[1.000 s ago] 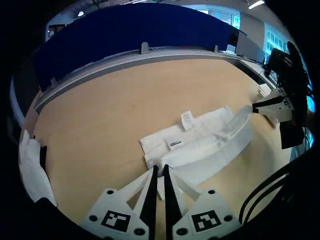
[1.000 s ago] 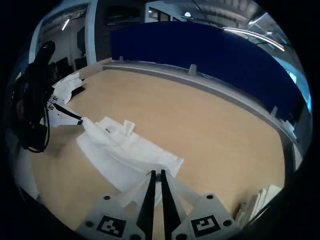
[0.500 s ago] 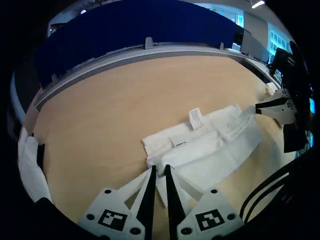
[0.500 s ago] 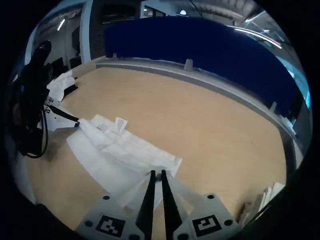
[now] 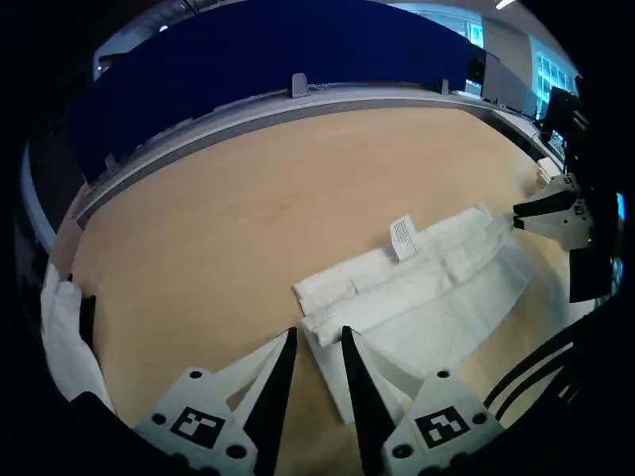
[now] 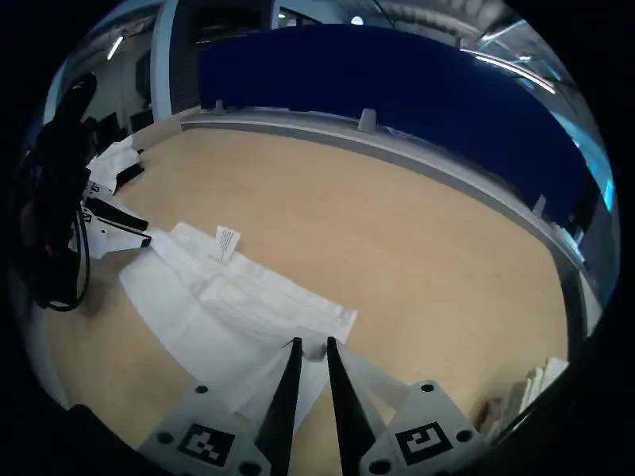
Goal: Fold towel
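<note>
- Left gripper (image 5: pixel 317 333) sits low over the table (image 5: pixel 238 206), pointing forward along the towel (image 5: pixel 421 293); its 2 fingers are clearly apart, with the towel's near end in the gap and no pad pressing on it.
- Right gripper (image 6: pixel 312 343) is also low at the towel's opposite end. Its fingers are only a little apart and a towel corner lies in the narrow gap; I cannot tell if the pads touch the cloth.
- In the right gripper view the left gripper (image 6: pixel 148 236) is far left, level, its tips at the towel's (image 6: pixel 230 301) far end. The holder behind it is a dark shape, details unreadable.
- In the left gripper view the right gripper (image 5: pixel 516 220) is at the right edge, partly cut off.
- The towel lies flat on the table as a long folded strip with 1 layer over another, tag (image 5: pixel 403 236) up.
- White cloth pile (image 5: pixel 63 341) is at the left edge, cut off.
- Blue partition (image 5: pixel 278 47) stands behind the table.
</note>
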Action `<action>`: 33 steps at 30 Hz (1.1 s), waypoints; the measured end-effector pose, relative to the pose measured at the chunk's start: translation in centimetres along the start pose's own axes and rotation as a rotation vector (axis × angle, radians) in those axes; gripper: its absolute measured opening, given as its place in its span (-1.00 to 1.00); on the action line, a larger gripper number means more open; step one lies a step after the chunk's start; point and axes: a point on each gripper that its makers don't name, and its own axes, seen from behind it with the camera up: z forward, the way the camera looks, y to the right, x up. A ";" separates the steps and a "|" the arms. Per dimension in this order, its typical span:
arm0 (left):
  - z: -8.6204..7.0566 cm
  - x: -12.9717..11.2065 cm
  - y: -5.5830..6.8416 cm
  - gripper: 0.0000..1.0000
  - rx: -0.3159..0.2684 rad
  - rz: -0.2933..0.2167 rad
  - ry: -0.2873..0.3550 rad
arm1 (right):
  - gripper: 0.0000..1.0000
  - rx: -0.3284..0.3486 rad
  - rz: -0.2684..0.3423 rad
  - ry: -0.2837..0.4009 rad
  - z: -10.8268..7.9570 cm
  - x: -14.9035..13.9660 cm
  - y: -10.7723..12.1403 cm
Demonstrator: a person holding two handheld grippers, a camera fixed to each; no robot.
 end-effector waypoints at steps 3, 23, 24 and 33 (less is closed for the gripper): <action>0.1 0.0 -0.2 0.01 0.007 -0.004 -0.001 | -0.22 -0.015 -0.002 -0.003 0.2 -0.1 0.3; -0.1 1.2 -2.3 0.83 0.055 -0.037 0.028 | 0.97 -0.043 -0.009 0.017 0.2 0.6 1.0; -0.1 1.2 -2.3 0.83 0.056 -0.039 0.029 | 1.00 -0.043 -0.009 0.018 0.2 0.6 1.0; -0.1 1.2 -2.6 0.84 0.060 -0.048 0.028 | 1.00 -0.039 -0.009 0.024 -0.1 0.7 0.9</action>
